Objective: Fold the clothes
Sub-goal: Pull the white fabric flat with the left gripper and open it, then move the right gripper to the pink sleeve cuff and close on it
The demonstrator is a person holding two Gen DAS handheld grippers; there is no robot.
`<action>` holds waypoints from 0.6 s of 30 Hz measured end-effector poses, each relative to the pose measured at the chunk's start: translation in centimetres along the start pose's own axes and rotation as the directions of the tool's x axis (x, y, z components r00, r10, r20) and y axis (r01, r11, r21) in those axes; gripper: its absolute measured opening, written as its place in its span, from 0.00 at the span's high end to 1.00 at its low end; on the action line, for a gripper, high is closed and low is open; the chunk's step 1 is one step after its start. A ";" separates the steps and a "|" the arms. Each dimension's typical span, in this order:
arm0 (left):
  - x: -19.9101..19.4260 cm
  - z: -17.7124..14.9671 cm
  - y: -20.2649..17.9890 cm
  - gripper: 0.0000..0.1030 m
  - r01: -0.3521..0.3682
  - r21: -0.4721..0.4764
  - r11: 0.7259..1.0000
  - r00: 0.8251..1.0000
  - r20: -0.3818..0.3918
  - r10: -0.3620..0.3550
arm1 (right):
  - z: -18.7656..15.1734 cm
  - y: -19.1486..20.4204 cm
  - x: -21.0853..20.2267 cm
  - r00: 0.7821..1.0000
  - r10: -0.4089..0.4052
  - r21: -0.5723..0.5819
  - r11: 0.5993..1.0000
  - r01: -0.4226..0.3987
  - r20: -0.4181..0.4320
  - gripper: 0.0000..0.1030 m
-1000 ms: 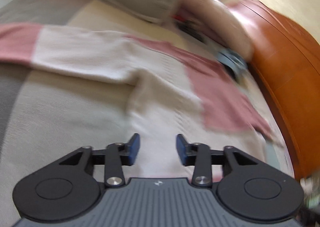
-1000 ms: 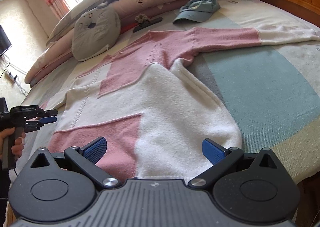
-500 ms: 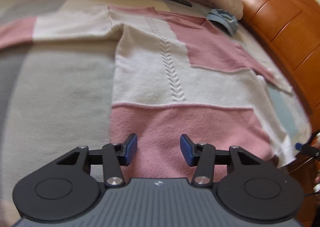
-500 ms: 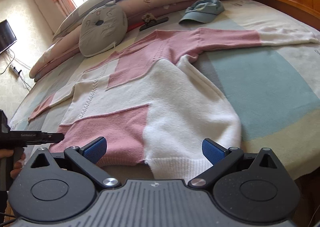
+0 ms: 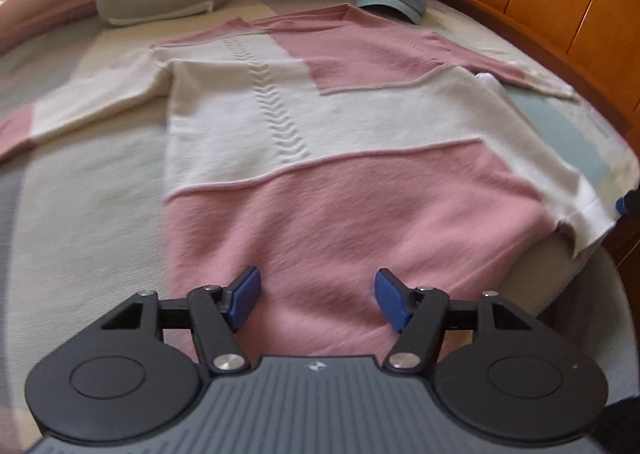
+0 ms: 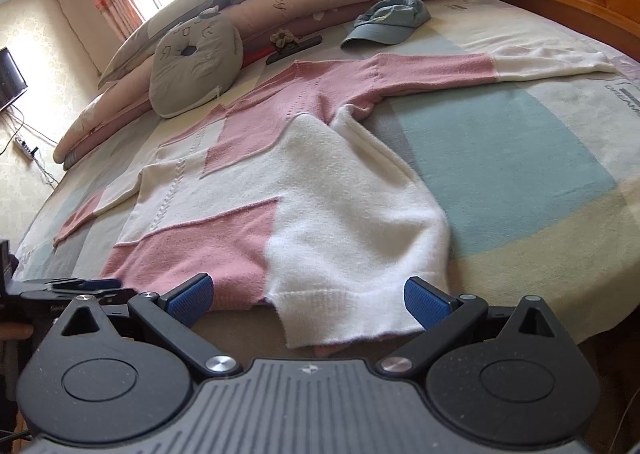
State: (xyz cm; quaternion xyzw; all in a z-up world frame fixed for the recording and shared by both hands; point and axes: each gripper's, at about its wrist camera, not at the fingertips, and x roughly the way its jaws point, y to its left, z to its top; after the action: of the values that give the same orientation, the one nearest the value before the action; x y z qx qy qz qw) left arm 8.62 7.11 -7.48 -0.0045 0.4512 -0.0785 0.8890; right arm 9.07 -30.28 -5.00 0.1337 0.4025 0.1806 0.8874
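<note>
Across the bed [image 6: 520, 158], spread flat and face up: a pink-and-cream sweater [image 5: 360, 134], both sleeves stretched out to the sides, hem at the near edge of the mattress and slightly overhanging at the cream corner [image 6: 340, 318]. No fold visible anywhere in it. Behind the collar, a grey cushion [image 6: 192, 66], then a blue cap [image 6: 388, 22], both clear of the knit.

Poised just short of the pink hem panel: left gripper [image 5: 318, 300], jaws moderately parted, nothing between them. Poised at the cream corner: right gripper [image 6: 308, 298], jaws spread wide, likewise holding nothing.

Judged from this layout, hem pickup at two points. Worth doing well:
- Take both layers of the knit at once, deep enough past the ribbing to avoid slipping.
- Close only on sweater, not bedspread.
- Lift both sides level and together, keeping the hem taut between them.
- Carry toward the collar without dragging the sleeves out of line.
</note>
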 end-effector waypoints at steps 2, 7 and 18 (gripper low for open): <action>-0.7 -0.3 -0.4 0.37 -0.038 0.033 0.999 0.999 0.001 0.038 | -0.4 -0.5 0.3 1.000 -0.020 -0.001 1.000 0.020 -0.008 0.00; -2.5 -0.2 -4.0 0.32 -0.040 0.184 0.982 0.997 0.072 0.027 | -1.2 -0.7 1.5 0.995 -0.092 -0.057 0.994 0.091 -0.025 0.00; 1.3 0.9 -11.9 0.28 0.049 0.354 0.934 0.994 0.074 -0.080 | -0.1 -3.0 1.6 0.999 -0.048 -0.041 0.998 0.049 0.011 0.00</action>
State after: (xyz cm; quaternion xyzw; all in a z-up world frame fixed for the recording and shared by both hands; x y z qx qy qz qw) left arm 8.49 -4.84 -7.03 0.1361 0.3904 -0.1866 0.8912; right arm 10.65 -32.28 -7.28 0.1065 0.3973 0.1665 0.8962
